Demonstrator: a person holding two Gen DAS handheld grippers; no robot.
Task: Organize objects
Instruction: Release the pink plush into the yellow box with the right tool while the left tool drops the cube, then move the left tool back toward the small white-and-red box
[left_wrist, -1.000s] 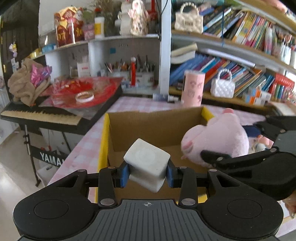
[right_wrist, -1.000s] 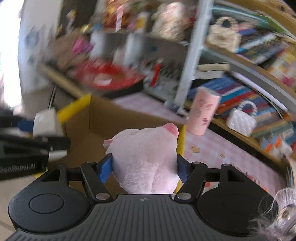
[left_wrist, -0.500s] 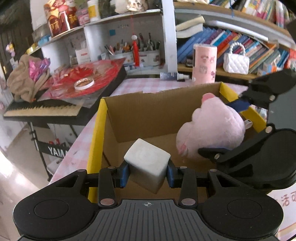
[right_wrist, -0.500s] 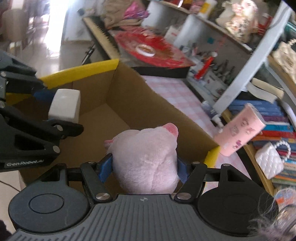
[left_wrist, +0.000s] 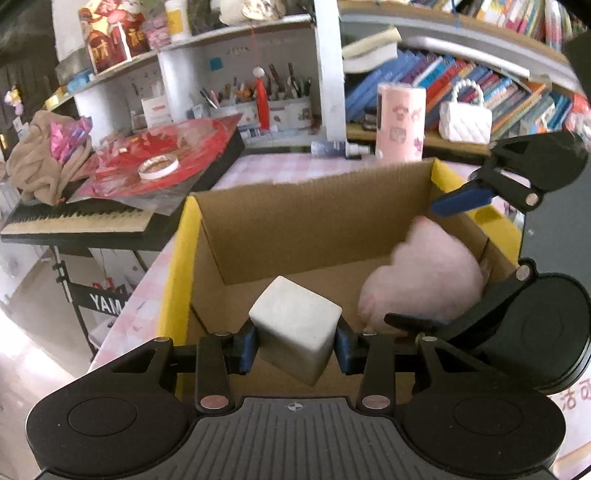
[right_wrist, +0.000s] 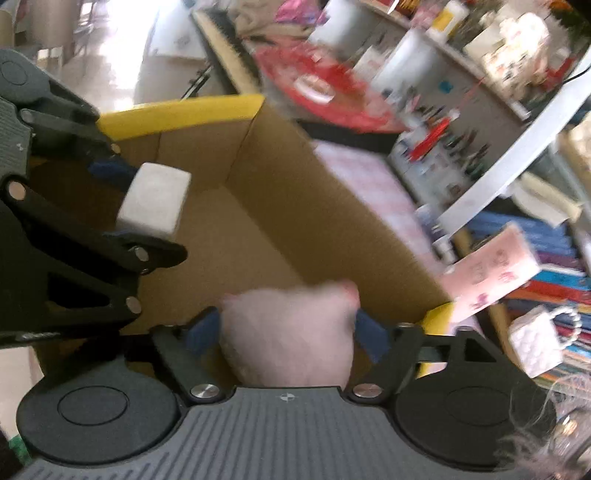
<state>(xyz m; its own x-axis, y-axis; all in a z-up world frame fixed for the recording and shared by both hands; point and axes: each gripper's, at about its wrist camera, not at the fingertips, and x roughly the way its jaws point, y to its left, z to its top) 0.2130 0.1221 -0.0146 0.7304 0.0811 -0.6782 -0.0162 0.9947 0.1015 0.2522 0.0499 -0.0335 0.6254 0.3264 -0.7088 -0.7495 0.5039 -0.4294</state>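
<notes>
An open cardboard box (left_wrist: 295, 218) with yellow-edged flaps stands on the pink checked table. My left gripper (left_wrist: 295, 341) is shut on a white cube (left_wrist: 295, 325) and holds it over the box's near left part; the cube also shows in the right wrist view (right_wrist: 153, 201). My right gripper (right_wrist: 288, 334) has its jaws spread around a pink plush toy (right_wrist: 291, 332), which sits low in the box's right side (left_wrist: 424, 280). In the left wrist view the right gripper's blue pads (left_wrist: 460, 201) stand wide apart, one above the plush and one below it.
A pink tumbler (left_wrist: 400, 122) and a small bottle (left_wrist: 338, 148) stand behind the box. Bookshelves with a white handbag (left_wrist: 465, 120) fill the back. A keyboard (left_wrist: 81, 221) with red wrapping and a tape roll (left_wrist: 158, 167) sits to the left.
The right gripper has opened and the plush has dropped lower into the box. The left gripper has moved further over the box, still holding the cube.
</notes>
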